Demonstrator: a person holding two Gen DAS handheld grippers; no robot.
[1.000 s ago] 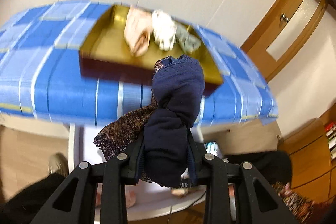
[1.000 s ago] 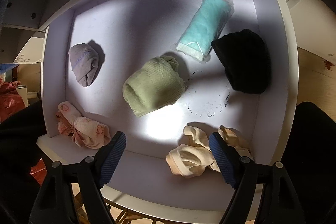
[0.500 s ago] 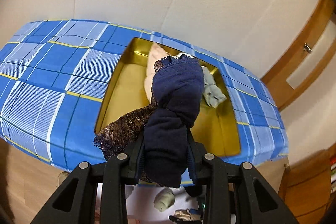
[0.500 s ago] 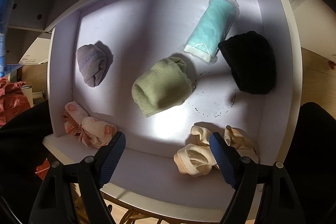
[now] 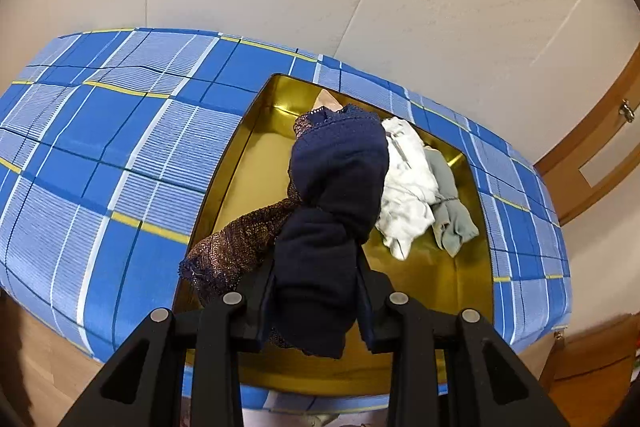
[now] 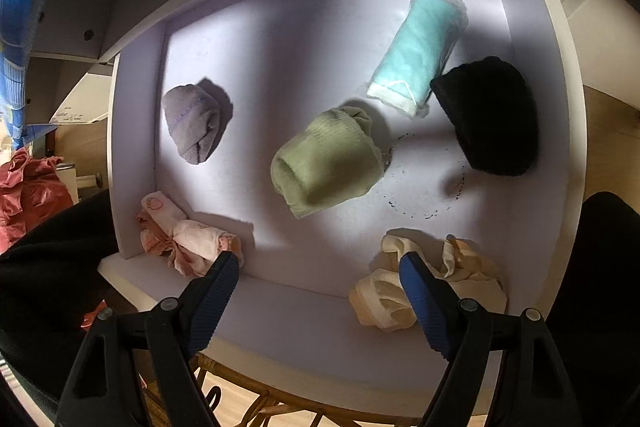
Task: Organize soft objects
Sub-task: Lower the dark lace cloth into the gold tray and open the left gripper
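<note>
My left gripper (image 5: 316, 291) is shut on a navy cloth bundle with a lace edge (image 5: 336, 195), held above a gold tray (image 5: 248, 163). In the tray lie a white garment (image 5: 408, 187), a grey-green sock (image 5: 452, 211) and a peach piece (image 5: 326, 101) mostly hidden behind the bundle. My right gripper (image 6: 320, 263) stands open over a white drawer (image 6: 136, 155), nothing between its fingers. The drawer holds a green rolled sock (image 6: 328, 163), a grey one (image 6: 194, 125), a black one (image 6: 488, 115), a teal packet (image 6: 420, 47), a pink bundle (image 6: 184, 239) and a cream bundle (image 6: 384, 295).
The tray rests on a blue plaid cloth (image 5: 104, 155) near a pale wall. A wooden door frame (image 5: 592, 147) stands at the right. Red fabric (image 6: 28, 191) lies left of the drawer, and a wicker piece (image 6: 248, 399) shows below its front edge.
The left gripper carried the navy bundle up and forward over the gold tray, which now sits closer and is seen from above. The right gripper stayed over the drawer.
</note>
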